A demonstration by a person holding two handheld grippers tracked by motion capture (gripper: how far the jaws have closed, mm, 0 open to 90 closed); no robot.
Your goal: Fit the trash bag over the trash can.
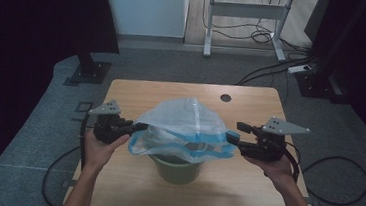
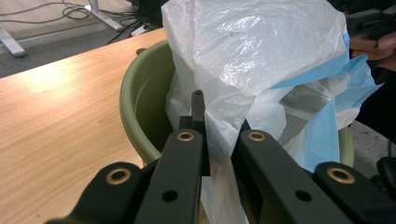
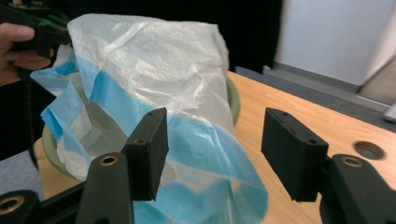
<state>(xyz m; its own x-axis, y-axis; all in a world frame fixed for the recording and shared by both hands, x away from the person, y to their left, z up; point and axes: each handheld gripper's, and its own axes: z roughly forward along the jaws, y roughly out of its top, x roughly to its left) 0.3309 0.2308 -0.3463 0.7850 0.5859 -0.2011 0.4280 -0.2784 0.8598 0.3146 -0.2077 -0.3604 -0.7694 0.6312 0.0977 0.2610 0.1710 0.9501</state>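
Pinching the edge of a thin, crinkled translucent white plastic bag with a blue band along its rim (image 1: 184,123), the left gripper (image 1: 136,127) has its two black jaws closed tight on the film, as the left gripper view shows with the plastic squeezed between them (image 2: 219,154). The bag billows up over a round olive-green plastic bucket (image 1: 177,170) that stands near the front middle of the light wooden table (image 1: 243,188), and its lower part hangs down inside the bucket. The right gripper (image 1: 236,133) is at the bag's opposite side, by the blue rim. In the right gripper view its jaws stand well apart (image 3: 215,154), with the blue-edged film lying between them and against the left pad (image 3: 149,149); they do not press it. Each gripper is held in one of the person's hands.
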